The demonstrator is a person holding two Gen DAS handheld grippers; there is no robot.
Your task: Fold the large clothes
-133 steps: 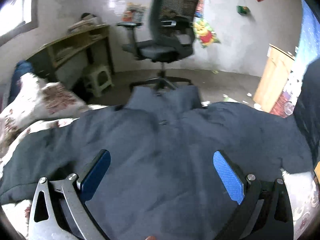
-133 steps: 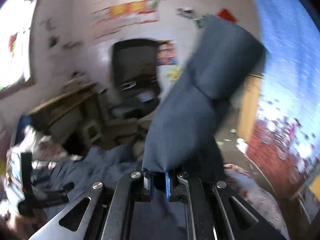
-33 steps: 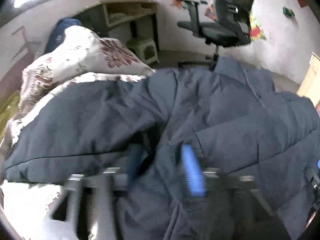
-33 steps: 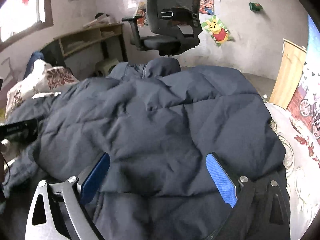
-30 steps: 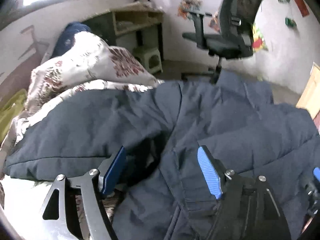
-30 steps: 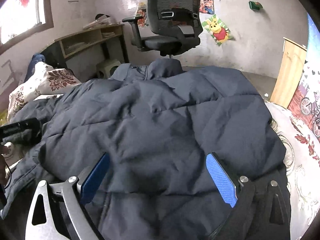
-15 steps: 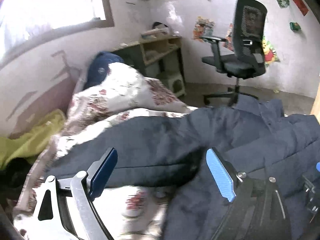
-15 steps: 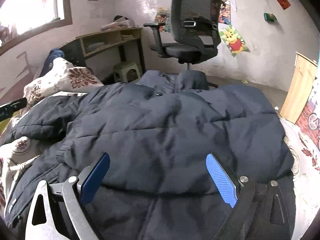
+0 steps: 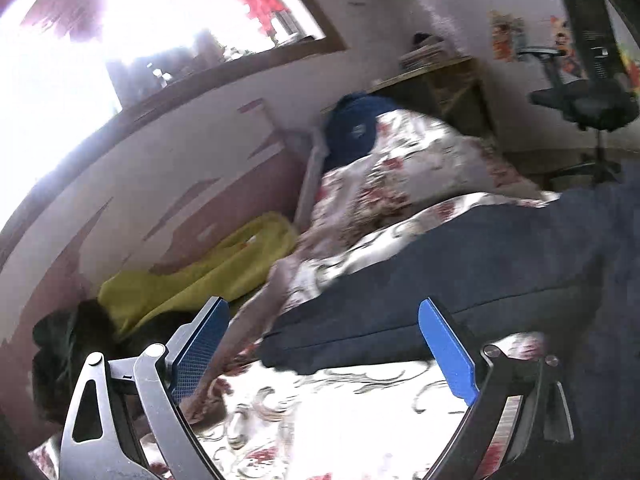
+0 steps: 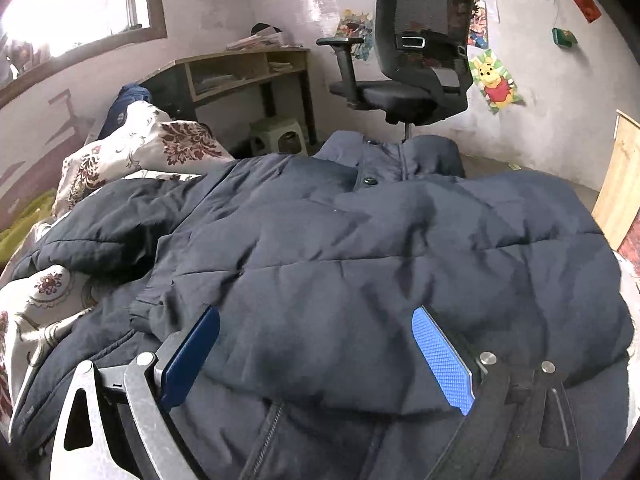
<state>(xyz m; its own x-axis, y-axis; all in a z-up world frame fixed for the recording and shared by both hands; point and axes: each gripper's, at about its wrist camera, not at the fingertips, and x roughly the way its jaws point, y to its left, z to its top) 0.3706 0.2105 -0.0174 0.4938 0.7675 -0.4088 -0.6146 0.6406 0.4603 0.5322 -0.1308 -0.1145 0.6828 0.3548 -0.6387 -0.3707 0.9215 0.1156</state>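
One navy puffer jacket [image 10: 360,264]: bulky, soft, likely slippery; take left sleeve [image 9: 460,280] cuff. Left gripper [image 9: 324,344] just widened, empty; right gripper [image 10: 316,356] spread, empty.

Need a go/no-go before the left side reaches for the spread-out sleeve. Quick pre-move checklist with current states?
1. Left gripper free: ok. Its jaws have just been opening, stand wide, and grip nothing.
2. Right gripper free: ok. Jaws wide above the jacket body, nothing pinched.
3. Left sleeve in reach line: ok. It lies stretched across the floral bedding, its end just ahead of the left jaws.
4. Right sleeve already folded in: cannot tell. No sleeve sticks out on that side, but the fold itself is not distinct.
5. Jacket fully on the bed: not ok. The collar reaches the far edge.
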